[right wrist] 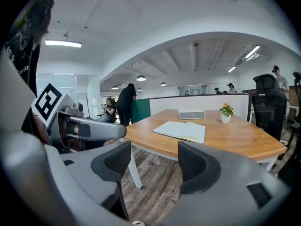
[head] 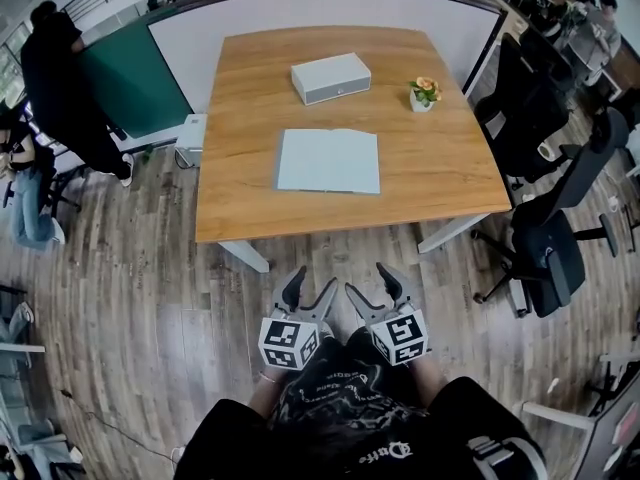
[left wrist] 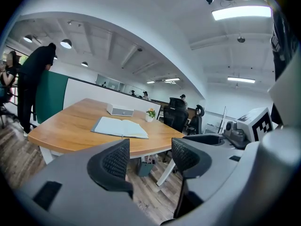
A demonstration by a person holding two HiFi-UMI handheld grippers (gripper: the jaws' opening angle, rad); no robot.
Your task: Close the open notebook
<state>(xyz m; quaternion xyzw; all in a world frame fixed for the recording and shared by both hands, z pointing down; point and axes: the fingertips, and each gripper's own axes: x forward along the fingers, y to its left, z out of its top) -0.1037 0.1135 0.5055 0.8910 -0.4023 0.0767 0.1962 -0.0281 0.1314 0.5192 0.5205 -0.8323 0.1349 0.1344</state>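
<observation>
An open notebook (head: 328, 161) with pale blue-grey pages lies flat near the front middle of the wooden table (head: 240, 198). The notebook (left wrist: 120, 127) also shows in the left gripper view, and the notebook (right wrist: 180, 130) in the right gripper view, well ahead of the jaws. My left gripper (head: 309, 290) and right gripper (head: 372, 286) hang side by side over the floor, short of the table's front edge. Both are open with nothing between their fingers. The left gripper (left wrist: 149, 160) and right gripper (right wrist: 154, 161) point toward the table.
A white box (head: 331, 77) sits at the back of the table and a small flower pot (head: 425, 93) at the back right. Black office chairs (head: 548, 238) stand to the right. A person in black (head: 62, 83) stands at the left by a green partition (head: 135, 83).
</observation>
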